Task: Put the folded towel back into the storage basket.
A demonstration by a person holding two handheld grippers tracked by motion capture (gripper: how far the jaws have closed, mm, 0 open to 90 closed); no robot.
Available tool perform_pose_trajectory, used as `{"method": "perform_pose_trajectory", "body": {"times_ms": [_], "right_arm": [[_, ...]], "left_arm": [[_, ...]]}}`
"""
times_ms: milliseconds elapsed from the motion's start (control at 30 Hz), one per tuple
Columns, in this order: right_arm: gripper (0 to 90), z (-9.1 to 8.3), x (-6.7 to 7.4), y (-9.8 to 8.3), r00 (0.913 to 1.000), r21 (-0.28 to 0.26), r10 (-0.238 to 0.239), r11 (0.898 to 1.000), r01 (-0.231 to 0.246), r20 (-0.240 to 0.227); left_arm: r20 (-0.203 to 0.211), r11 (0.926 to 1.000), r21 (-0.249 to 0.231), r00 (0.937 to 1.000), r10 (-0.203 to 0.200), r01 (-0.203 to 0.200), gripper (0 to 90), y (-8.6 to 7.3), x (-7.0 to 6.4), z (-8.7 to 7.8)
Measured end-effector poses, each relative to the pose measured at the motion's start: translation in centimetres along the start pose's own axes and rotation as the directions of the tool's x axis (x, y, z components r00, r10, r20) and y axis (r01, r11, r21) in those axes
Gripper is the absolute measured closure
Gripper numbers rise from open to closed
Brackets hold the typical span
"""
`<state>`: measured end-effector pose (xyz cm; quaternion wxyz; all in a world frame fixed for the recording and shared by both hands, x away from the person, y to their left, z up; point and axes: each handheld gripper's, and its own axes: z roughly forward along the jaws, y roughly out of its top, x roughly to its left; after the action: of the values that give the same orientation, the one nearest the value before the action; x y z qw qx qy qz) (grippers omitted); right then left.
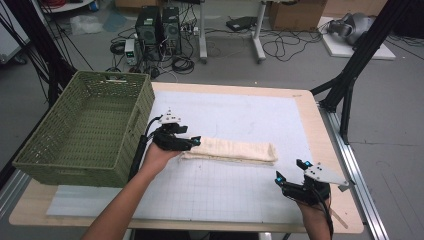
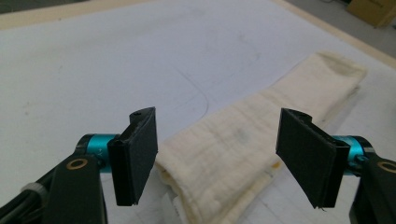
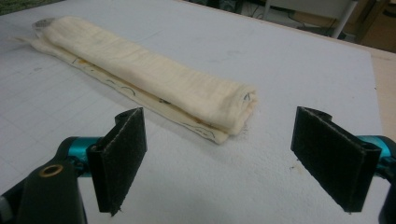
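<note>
A cream cloth (image 1: 235,150), folded into a long narrow strip, lies across the middle of the white mat (image 1: 240,110). My left gripper (image 1: 192,142) is at the cloth's left end and stands open. In the left gripper view that end of the cloth (image 2: 233,154) lies between and just beyond the two pads, and neither pad presses on it (image 2: 224,156). My right gripper (image 1: 290,171) is open near the front right of the mat, a short way from the cloth's right end (image 3: 196,98), with nothing between its jaws (image 3: 229,161).
A green woven basket (image 1: 137,120) stands on the table's left side, close to my left hand, with nothing visible inside. The wooden table edge (image 1: 320,130) runs along the right. Computers, cables and black stand legs are on the floor beyond.
</note>
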<state>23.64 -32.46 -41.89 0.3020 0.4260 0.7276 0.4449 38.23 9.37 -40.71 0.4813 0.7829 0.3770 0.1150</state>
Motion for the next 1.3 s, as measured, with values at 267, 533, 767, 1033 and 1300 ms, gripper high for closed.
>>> {"method": "perform_pose_trajectory", "body": {"times_ms": [267,533,767,1033,1300], "right_arm": [[17.0,0.1,-0.1,0.0,1.0,0.003,0.001,1.0,-0.001,-0.006],[17.0,0.0,-0.1,0.0,0.9999,0.002,0.005,1.0,-0.005,-0.009],[17.0,0.1,0.0,-0.1,0.9999,0.009,0.006,1.0,-0.006,-0.013],[17.0,0.0,-0.1,-0.1,0.9999,0.01,0.01,1.0,-0.01,-0.012],[17.0,0.3,-0.3,0.0,0.9998,0.012,0.015,1.0,-0.015,0.013]], "left_arm": [[-0.042,0.9974,0.059,0.9984,-0.037,0.04,35.1,-0.9,1.0,1.7],[-0.101,0.9936,0.092,0.9933,-0.056,0.065,41.1,-1.3,1.4,2.3],[-0.16,0.9835,0.177,0.9871,-0.007,0.036,45.9,-1.9,0.8,3.0],[-0.153,0.9853,0.169,0.9882,0.003,0.023,47.0,-2.6,0.1,2.6],[-0.072,0.983,0.178,0.9959,0.056,-0.042,63.3,-2.8,-0.7,2.5]]}}
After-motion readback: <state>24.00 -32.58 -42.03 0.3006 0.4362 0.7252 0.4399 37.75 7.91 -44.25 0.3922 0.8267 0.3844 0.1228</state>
